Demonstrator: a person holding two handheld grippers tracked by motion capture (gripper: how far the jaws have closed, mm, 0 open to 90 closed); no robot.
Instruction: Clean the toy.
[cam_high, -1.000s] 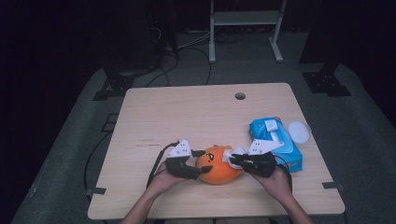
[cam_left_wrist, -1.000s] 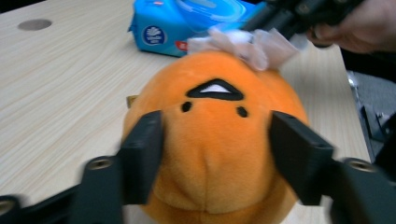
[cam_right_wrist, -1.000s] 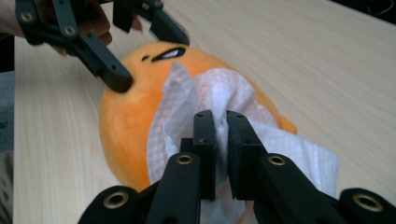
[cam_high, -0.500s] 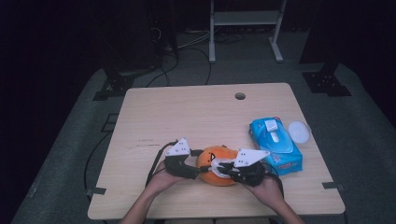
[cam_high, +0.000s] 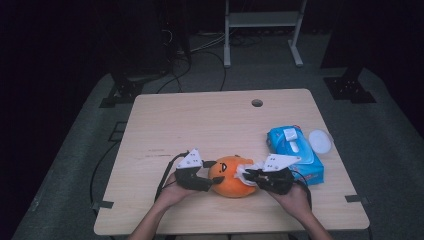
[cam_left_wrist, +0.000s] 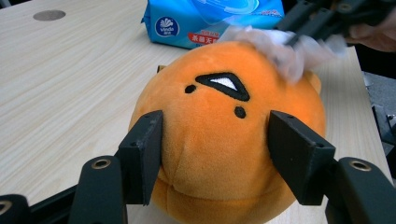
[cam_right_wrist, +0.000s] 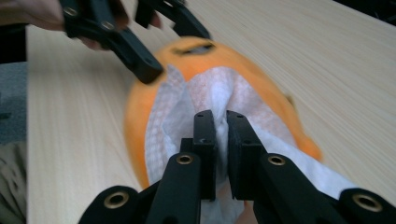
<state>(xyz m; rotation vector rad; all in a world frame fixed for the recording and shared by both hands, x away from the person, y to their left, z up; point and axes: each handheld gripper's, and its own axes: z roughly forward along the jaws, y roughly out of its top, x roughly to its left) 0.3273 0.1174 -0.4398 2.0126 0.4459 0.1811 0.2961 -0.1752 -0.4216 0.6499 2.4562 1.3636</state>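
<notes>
At the table's near edge I am bracing the plush (cam_high: 231, 176) with my left gripper (cam_high: 200, 179), its jaws just closing against the sides, while my right gripper (cam_high: 256, 178), clamped on a wipe (cam_right_wrist: 205, 100), is rubbing the top; wiping looks underway, unfinished, beside the wipes pack (cam_high: 295, 150).

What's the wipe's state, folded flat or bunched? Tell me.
Bunched. The right gripper pinches the white wipe into creases, and it drapes loosely over the orange plush rather than lying flat.
</notes>
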